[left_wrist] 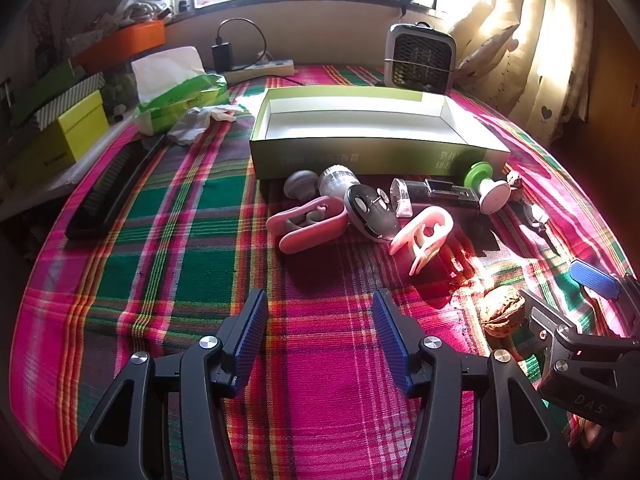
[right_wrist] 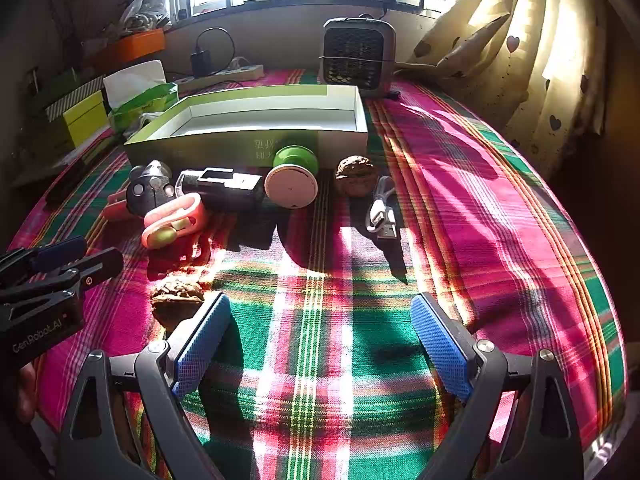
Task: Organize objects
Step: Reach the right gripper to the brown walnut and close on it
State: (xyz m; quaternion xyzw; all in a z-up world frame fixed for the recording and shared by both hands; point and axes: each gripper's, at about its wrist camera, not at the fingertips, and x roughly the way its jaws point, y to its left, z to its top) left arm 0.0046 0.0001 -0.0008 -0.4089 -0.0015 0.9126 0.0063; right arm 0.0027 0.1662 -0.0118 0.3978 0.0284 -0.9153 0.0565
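Observation:
An open green box (left_wrist: 376, 156) with a white inside stands on the plaid cloth. In front of it lie a pink case (left_wrist: 308, 224), a black mouse-like device (left_wrist: 372, 208), a pink clip (left_wrist: 424, 236), a black gadget with a clear cap (right_wrist: 224, 188), a green-and-white spool (right_wrist: 292, 180), a walnut (right_wrist: 355, 176) and a white USB cable (right_wrist: 382, 212). A second walnut (left_wrist: 502, 312) sits nearer, between the grippers. My left gripper (left_wrist: 320, 296) is open over bare cloth. To the walnut's right, my right gripper (right_wrist: 320, 304) is open too and holds nothing.
A small grey heater (left_wrist: 420, 58) stands behind the box, with a power strip (left_wrist: 260, 68) and a tissue pack (left_wrist: 180, 84) at the back left. A long black comb (left_wrist: 108, 192) and yellow-green boxes (left_wrist: 68, 132) line the left edge. Curtains (right_wrist: 540, 60) hang at the right.

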